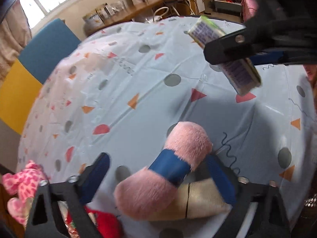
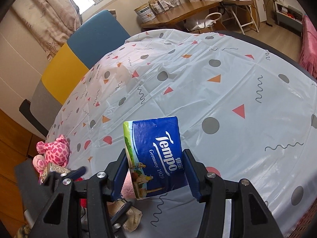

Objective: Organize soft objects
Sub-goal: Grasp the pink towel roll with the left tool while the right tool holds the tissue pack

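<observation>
A pink furry slipper with a blue band and a beige sole lies on the patterned tablecloth near the front edge. My left gripper stands open around it. The right finger is close beside the band, and the left finger is clear of the fur. My right gripper is shut on a blue Tempo tissue pack, held above the cloth. From the left wrist the same pack hangs at the upper right in the right gripper.
A pink spotted plush toy sits at the table's left edge, with a red soft thing below it. Blue and yellow chair backs stand behind the table. A wooden desk with tins is farther back.
</observation>
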`<state>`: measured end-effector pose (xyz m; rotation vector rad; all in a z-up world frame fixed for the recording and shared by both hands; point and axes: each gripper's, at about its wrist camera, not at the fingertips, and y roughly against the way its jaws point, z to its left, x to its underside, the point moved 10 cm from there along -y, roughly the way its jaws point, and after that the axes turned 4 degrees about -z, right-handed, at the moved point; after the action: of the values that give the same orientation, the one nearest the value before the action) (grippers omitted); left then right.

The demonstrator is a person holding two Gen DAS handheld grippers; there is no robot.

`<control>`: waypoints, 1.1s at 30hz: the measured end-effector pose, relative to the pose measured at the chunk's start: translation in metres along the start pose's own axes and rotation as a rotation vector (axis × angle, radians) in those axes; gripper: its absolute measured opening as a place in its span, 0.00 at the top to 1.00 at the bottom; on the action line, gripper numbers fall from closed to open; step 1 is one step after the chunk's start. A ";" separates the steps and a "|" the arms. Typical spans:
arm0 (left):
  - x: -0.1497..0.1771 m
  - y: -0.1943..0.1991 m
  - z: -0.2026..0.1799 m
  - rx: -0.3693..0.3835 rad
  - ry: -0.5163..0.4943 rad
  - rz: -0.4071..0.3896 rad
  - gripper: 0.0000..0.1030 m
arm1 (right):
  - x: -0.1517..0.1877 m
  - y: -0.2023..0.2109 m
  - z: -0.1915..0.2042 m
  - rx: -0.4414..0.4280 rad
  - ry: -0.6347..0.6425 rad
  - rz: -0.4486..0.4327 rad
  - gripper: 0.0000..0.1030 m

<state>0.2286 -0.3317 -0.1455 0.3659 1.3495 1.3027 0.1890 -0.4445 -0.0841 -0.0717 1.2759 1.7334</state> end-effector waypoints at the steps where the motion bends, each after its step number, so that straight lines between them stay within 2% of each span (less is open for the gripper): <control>1: -0.001 -0.006 -0.001 0.013 0.014 0.012 0.27 | 0.000 0.000 0.001 -0.003 0.002 0.002 0.47; 3: 0.001 -0.016 -0.004 0.059 0.049 0.033 0.48 | 0.000 -0.001 0.000 0.001 0.003 0.004 0.47; 5: 0.007 -0.025 -0.007 0.083 0.085 0.061 0.50 | -0.001 -0.001 0.000 -0.011 -0.002 0.003 0.47; 6: 0.010 -0.029 -0.007 0.079 0.100 0.066 0.55 | -0.001 -0.001 0.000 -0.011 -0.002 0.002 0.47; 8: 0.013 -0.027 -0.006 0.094 0.136 0.046 0.60 | -0.002 -0.001 0.000 -0.006 0.003 -0.004 0.47; 15: 0.017 0.006 0.013 0.065 0.266 -0.037 0.63 | 0.001 -0.006 0.000 0.014 0.019 0.019 0.47; 20: 0.024 0.051 0.026 0.058 0.373 -0.129 0.63 | 0.019 -0.026 0.007 0.044 0.095 0.127 0.47; 23: 0.036 0.071 0.025 0.034 0.409 -0.147 0.63 | 0.033 -0.038 0.012 0.076 0.172 0.192 0.47; 28: 0.081 0.099 0.016 -0.001 0.498 -0.128 0.63 | 0.054 -0.055 0.013 0.153 0.275 0.280 0.47; 33: 0.144 0.110 0.003 -0.058 0.570 -0.074 0.63 | 0.061 -0.063 0.008 0.206 0.319 0.313 0.47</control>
<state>0.1393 -0.1757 -0.1247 -0.1110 1.7703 1.4389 0.2036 -0.3986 -0.1576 -0.0304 1.7718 1.8935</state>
